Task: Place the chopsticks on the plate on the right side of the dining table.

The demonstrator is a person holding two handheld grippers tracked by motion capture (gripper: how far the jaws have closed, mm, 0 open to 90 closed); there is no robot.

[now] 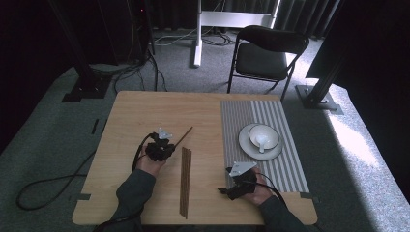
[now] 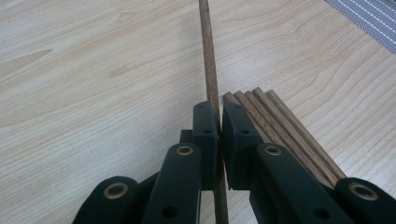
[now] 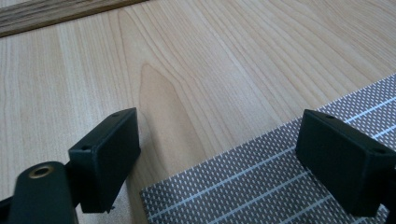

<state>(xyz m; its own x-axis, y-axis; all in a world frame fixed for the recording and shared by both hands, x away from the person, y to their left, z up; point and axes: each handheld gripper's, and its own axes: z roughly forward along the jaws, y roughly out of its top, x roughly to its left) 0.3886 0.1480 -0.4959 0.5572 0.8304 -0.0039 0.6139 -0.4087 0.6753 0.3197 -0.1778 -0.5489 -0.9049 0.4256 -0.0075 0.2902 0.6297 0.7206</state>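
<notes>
My left gripper [image 2: 220, 122] is shut on a single brown chopstick [image 2: 208, 60], which sticks out forward and to the right past the jaws [image 1: 183, 136]. Right beside it on the wooden table lies a bundle of several chopsticks [image 2: 275, 121], a long dark strip in the high view [image 1: 185, 180]. My right gripper [image 3: 219, 158] stands open with nothing between its jaws, low over the near left corner of the striped grey placemat [image 3: 261, 186]. In the high view the left gripper [image 1: 160, 147] is left of the bundle and the right gripper [image 1: 237, 183] is near the table's front edge.
A white plate [image 1: 246, 145] with a white bowl [image 1: 263, 136] holding a white spoon sits on the striped placemat [image 1: 270, 113] at the right. Bare wooden table [image 1: 145, 111] lies to the left and back. A black chair [image 1: 268, 53] stands beyond the table.
</notes>
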